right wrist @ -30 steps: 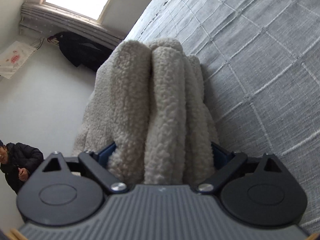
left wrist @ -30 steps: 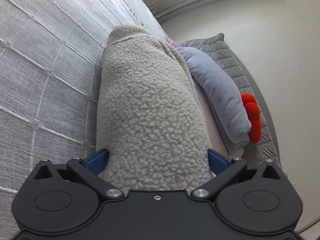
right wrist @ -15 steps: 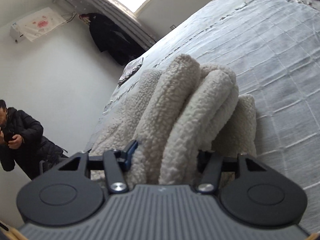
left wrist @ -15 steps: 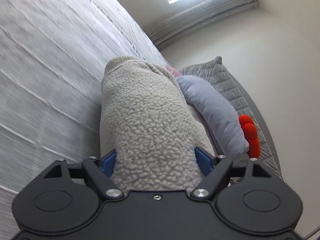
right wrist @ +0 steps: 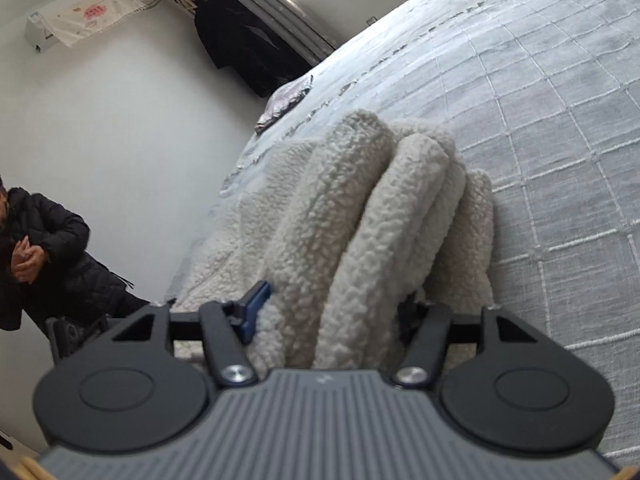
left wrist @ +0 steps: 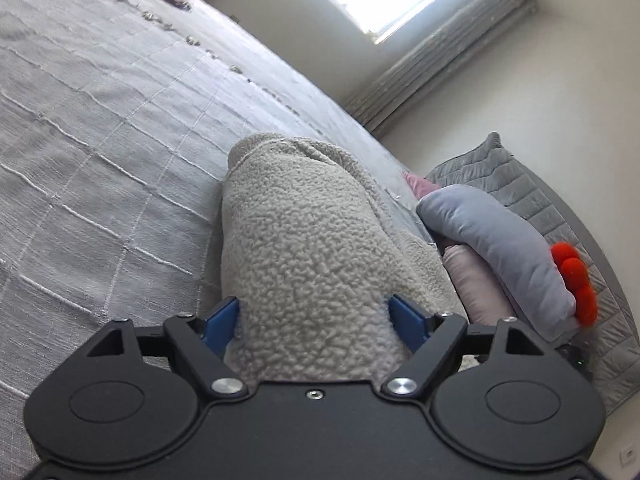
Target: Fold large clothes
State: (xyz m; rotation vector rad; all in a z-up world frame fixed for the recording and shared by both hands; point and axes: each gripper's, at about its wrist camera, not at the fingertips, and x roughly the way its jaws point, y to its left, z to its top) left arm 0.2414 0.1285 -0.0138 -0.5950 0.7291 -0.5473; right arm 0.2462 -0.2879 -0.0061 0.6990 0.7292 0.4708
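Note:
A cream fleece garment point(left wrist: 304, 248) lies folded into a thick bundle on the grey quilted bed point(left wrist: 100, 128). My left gripper point(left wrist: 316, 316) is shut on one end of the bundle, blue pads pressed into both sides. In the right wrist view the same fleece point(right wrist: 360, 216) shows several stacked folds, and my right gripper point(right wrist: 332, 312) is shut on them. The fingertips of both grippers are buried in the fleece. The far end of the bundle rests on the bed.
A grey-blue cushion point(left wrist: 504, 252) with red pompoms point(left wrist: 576, 280), a pink pillow point(left wrist: 480, 284) and a quilted grey pillow point(left wrist: 532, 200) lie right of the garment. A person in a black coat point(right wrist: 44, 264) stands beside the bed. A small cloth point(right wrist: 284, 100) lies at the bed's far edge.
Both grippers have tilted up and narrowed their hold on the fleece; the window and far wall have come into view. The bundle stays gripped at both ends.

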